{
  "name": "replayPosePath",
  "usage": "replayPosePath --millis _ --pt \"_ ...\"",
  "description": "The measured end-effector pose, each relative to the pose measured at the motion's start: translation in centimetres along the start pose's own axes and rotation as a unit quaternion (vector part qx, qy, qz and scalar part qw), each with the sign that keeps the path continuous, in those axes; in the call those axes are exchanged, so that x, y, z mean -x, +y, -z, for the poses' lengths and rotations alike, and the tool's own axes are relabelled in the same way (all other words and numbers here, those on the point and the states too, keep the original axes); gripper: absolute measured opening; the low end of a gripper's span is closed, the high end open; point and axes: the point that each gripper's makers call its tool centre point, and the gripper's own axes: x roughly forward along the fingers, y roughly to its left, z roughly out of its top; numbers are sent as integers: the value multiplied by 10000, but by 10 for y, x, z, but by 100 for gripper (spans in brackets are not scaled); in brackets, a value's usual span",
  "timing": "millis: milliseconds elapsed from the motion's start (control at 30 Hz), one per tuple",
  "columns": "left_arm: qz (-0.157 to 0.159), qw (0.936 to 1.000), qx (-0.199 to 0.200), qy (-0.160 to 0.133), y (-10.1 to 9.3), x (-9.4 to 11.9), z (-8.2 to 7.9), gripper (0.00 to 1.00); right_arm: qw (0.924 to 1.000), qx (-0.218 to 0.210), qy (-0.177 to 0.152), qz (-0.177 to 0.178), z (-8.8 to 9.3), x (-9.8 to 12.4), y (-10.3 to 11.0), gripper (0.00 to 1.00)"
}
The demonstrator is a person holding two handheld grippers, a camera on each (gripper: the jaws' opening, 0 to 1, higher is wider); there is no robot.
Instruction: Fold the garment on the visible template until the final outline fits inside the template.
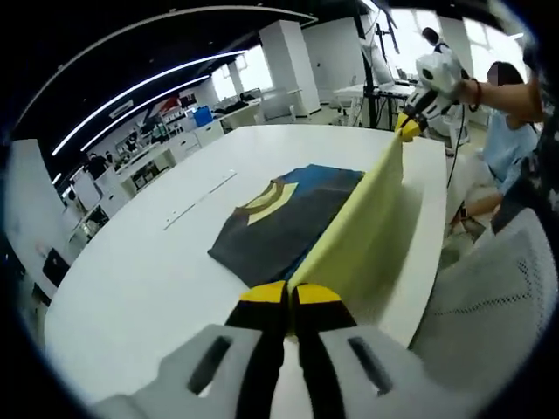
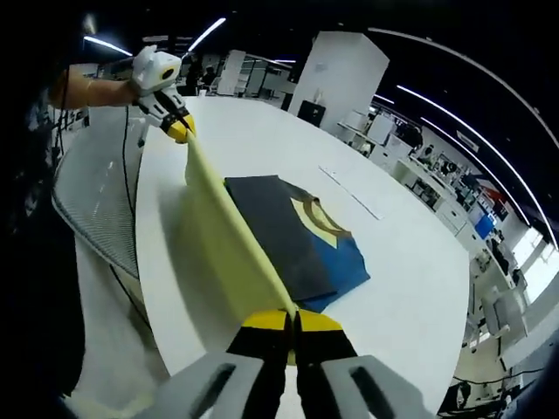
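Note:
A garment (image 1: pixel 271 231) with a dark grey panel, a blue part (image 1: pixel 323 179) and a yellow collar band lies on the white table (image 1: pixel 131 279). Its yellow layer (image 1: pixel 358 236) is lifted off the table and stretched taut between both grippers. My left gripper (image 1: pixel 290 297) is shut on the near end of this yellow layer. The right gripper (image 1: pixel 409 127), held by a hand, pinches the far end. In the right gripper view, my right gripper (image 2: pixel 292 323) is shut on the yellow layer (image 2: pixel 227 236), the left gripper (image 2: pixel 181 131) holds the other end, and the garment (image 2: pixel 279 231) lies beside it.
A thin pale strip (image 1: pixel 199 201) lies on the table beyond the garment, also seen as the strip (image 2: pixel 349 192). A mesh chair (image 1: pixel 489 288) stands at the table edge, and a person in light blue (image 1: pixel 511 131) is nearby. Office desks fill the background.

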Motion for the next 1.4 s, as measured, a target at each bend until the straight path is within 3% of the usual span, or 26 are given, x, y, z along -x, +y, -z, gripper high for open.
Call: replayPosePath --millis 267,500,700,1033,1200,1400 --pt "-203 9997 -21 -92 17 -8 -12 0 9997 -32 -110 218 -13 -7 -22 0" --pt "-503 9985 -163 -171 37 -18 -33 0 9990 -50 -130 417 -22 -12 -41 0" --pt "-705 9972 -49 -225 52 -25 -41 0 9978 -46 -234 616 -33 -17 -58 0" --pt "-1018 9940 -361 -168 75 -43 -54 0 9947 -90 -129 1013 -41 -34 -85 0" --pt "-1107 9934 -68 -286 89 -49 -58 0 9927 -14 -127 1199 -48 -40 -97 0" --pt "-1021 9936 392 -291 100 -62 -54 0 9907 361 139 1307 -50 -55 -105 0"
